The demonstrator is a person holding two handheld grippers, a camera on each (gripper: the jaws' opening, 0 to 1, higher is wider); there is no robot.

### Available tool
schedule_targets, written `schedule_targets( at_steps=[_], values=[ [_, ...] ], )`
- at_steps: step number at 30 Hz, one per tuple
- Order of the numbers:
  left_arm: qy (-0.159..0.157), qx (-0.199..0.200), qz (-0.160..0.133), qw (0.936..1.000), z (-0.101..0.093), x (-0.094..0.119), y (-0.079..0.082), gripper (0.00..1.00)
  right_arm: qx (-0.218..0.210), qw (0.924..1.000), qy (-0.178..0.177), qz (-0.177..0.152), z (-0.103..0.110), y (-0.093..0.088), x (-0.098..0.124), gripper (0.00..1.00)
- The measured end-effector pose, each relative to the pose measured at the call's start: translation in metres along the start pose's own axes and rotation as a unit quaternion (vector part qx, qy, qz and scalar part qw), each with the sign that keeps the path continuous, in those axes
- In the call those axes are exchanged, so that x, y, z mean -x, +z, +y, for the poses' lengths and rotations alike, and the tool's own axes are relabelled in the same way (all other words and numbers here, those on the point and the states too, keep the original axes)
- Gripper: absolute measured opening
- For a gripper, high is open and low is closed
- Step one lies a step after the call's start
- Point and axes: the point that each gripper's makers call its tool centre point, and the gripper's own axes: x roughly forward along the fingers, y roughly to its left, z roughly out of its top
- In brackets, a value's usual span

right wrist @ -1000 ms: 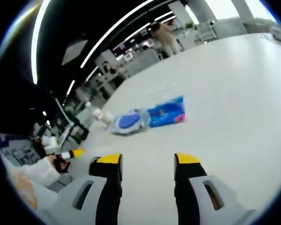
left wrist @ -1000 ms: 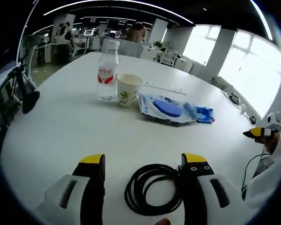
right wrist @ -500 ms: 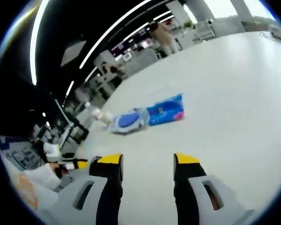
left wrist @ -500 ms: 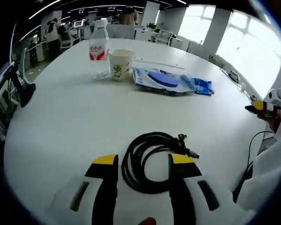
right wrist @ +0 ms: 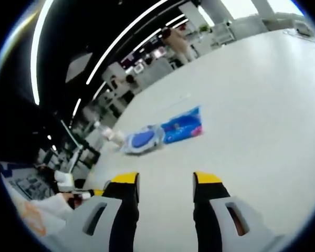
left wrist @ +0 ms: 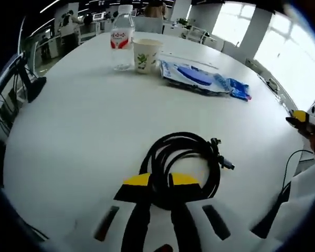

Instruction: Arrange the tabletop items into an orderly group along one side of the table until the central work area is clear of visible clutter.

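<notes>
Cable coil (left wrist: 184, 163) pinched between left gripper (left wrist: 160, 180) fingers, right gripper (right wrist: 165, 177) fingers spread, empty.

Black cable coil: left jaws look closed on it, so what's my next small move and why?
Probably lift the black cable coil slightly and carry it toward the water bottle and paper cup. The left gripper has pinched the coil's near edge, and those items with the blue packet already line the far side.

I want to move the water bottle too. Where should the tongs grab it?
Grab the water bottle around its middle, near the red label, coming in level from its open left side. It stands upright, and the paper cup sits close on its right, so that side looks crowded.
</notes>
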Motion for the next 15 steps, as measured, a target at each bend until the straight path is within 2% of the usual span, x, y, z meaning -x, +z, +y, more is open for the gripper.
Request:
schedule_targets(
  at_steps=[4, 7, 10, 12, 13, 15],
  values=[
    [0.011, -0.017, 0.007, 0.9998, -0.004, -0.004, -0.001, 0.13, -0.009, 1.0000, 0.001, -0.001, 0.001, -0.001, 0.000, 0.39],
    [0.017, -0.024, 0.017, 0.9994, -0.010, -0.010, -0.005, 0.19, -0.009, 1.0000, 0.003, 0.002, 0.003, -0.002, -0.002, 0.38],
    [0.057, -0.062, 0.024, 0.9961, -0.003, -0.009, -0.005, 0.14, -0.009, 0.9999, 0.008, 0.003, 0.005, -0.003, -0.004, 0.38],
    [0.070, -0.058, 0.018, 0.9957, 0.003, -0.011, -0.004, 0.07, -0.018, 0.9998, 0.011, 0.001, 0.006, -0.002, -0.004, 0.38],
    [0.065, -0.051, 0.014, 0.9964, 0.007, -0.012, -0.002, 0.06, -0.021, 0.9997, 0.012, 0.000, 0.006, -0.002, -0.005, 0.38],
    [0.056, -0.014, -0.005, 0.9983, 0.009, -0.013, 0.000, 0.04, -0.022, 0.9997, 0.012, 0.001, 0.006, -0.003, -0.005, 0.37]
  ],
)
